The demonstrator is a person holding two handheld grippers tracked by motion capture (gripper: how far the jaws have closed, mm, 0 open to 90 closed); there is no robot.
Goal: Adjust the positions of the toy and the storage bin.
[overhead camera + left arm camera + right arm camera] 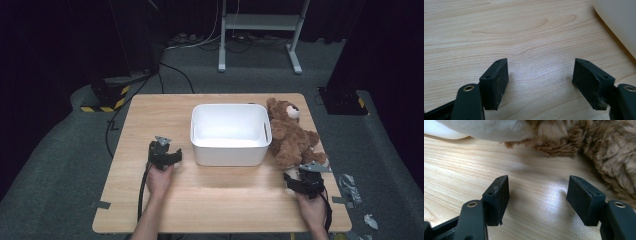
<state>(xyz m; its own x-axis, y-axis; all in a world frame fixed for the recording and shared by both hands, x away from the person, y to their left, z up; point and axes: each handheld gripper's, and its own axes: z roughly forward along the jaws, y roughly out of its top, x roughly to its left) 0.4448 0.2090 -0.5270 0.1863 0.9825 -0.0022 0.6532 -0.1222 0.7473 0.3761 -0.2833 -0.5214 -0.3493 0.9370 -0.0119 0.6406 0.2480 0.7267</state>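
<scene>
**Bright table in a dark room**

Overhead light falls on the wooden table [150, 120], leaving the floor and far corners almost black. The white bin [230, 150] nearly washes out in the high view and casts a soft shadow on its near side. That view is a little soft throughout. In both gripper views a pale sheen lies on the wood, and the nearest jaw parts blur slightly.

White bin [230, 150] at table [150, 115] centre, nearer far edge. Floor beyond far edge: metal stand [257, 22], cables [200, 42]. Striped block [107, 95] off far left corner. Crumpled scraps [350, 185] on floor off right edge.
</scene>
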